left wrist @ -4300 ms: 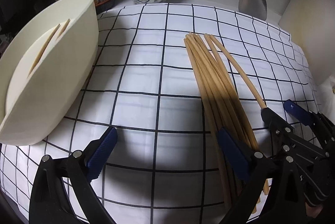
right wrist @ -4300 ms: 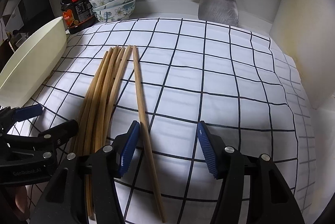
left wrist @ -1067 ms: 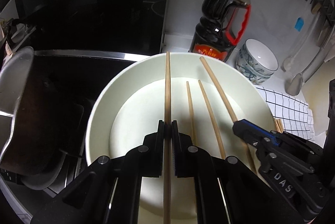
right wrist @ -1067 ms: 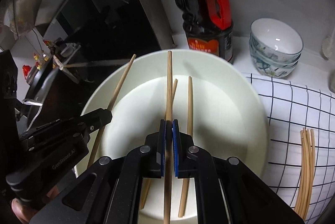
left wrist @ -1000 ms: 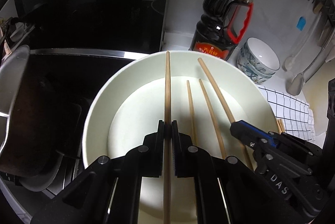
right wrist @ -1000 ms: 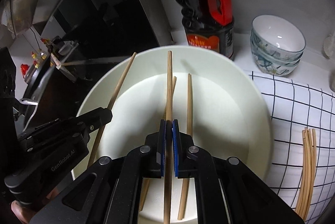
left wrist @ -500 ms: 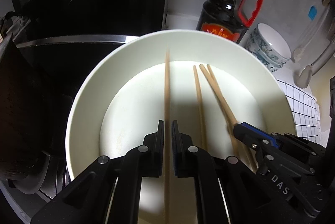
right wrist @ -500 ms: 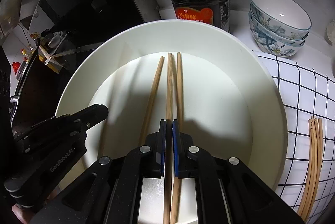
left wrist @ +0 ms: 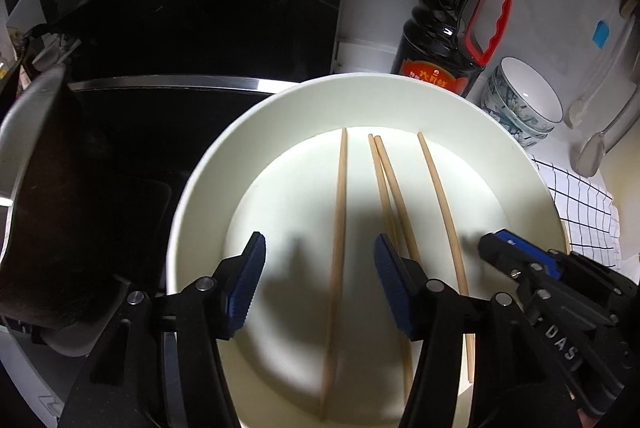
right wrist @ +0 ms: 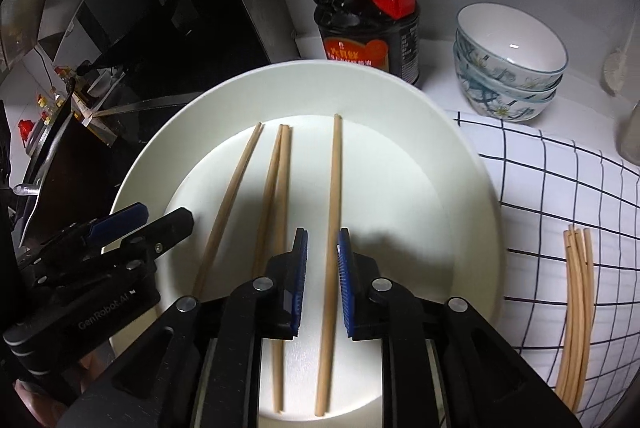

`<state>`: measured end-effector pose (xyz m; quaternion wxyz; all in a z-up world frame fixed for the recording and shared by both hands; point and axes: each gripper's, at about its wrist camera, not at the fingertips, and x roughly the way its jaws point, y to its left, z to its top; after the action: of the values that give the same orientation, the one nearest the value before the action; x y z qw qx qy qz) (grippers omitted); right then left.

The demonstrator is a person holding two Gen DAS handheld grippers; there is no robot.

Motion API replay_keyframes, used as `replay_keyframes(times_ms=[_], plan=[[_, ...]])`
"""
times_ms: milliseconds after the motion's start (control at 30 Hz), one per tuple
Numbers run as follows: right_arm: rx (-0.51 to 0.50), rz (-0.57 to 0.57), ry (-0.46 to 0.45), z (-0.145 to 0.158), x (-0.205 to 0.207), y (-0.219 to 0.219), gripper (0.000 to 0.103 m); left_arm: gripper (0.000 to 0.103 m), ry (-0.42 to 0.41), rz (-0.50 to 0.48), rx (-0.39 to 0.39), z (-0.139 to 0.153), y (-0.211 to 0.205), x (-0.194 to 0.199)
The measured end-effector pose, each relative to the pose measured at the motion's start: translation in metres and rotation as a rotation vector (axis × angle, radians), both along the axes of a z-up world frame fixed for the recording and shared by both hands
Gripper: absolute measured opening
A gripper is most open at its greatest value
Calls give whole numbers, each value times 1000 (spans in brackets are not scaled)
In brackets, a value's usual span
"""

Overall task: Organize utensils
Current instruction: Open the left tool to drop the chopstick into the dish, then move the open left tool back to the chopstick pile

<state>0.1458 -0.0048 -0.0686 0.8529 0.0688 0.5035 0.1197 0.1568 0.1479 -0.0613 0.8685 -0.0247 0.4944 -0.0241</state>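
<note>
Both our grippers, left [left wrist: 318,282] and right [right wrist: 322,282], are opening, pads clear of thin, stiff, light chopsticks [right wrist: 334,196]; we would pinch them mid-shaft.

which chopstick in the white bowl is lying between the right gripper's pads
The rightmost chopstick, alone between the opening right gripper, untouched; the other three lie left.

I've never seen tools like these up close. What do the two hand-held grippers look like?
Both are matte black plastic. The left hand-held gripper and the right hand-held gripper each have two angular fingers tipped with ribbed blue pads, joined by shiny silver rivets. White lettering runs along their sides: one reads "GenRobot.AI", the other shows only "DAS". No cables or sleeves show.
</note>
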Motion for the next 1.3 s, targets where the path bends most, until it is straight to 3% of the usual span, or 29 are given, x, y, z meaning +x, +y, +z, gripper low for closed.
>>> replay_keyframes(times_ms=[333,700,967,1300], plan=[[13,-6,-27,12,-24,-6,31,81,-16,27,2,16,11,-28],[16,-25,-64,32,-59,-20,39,90,-47,31,7,34,-1,-57],[-3,-29,-70,38,-90,-37,46,93,-56,29,-3,42,-13,-82],[-6,-62,-75,44,-126,-74,48,94,-68,-7,-3,49,-48,-107]])
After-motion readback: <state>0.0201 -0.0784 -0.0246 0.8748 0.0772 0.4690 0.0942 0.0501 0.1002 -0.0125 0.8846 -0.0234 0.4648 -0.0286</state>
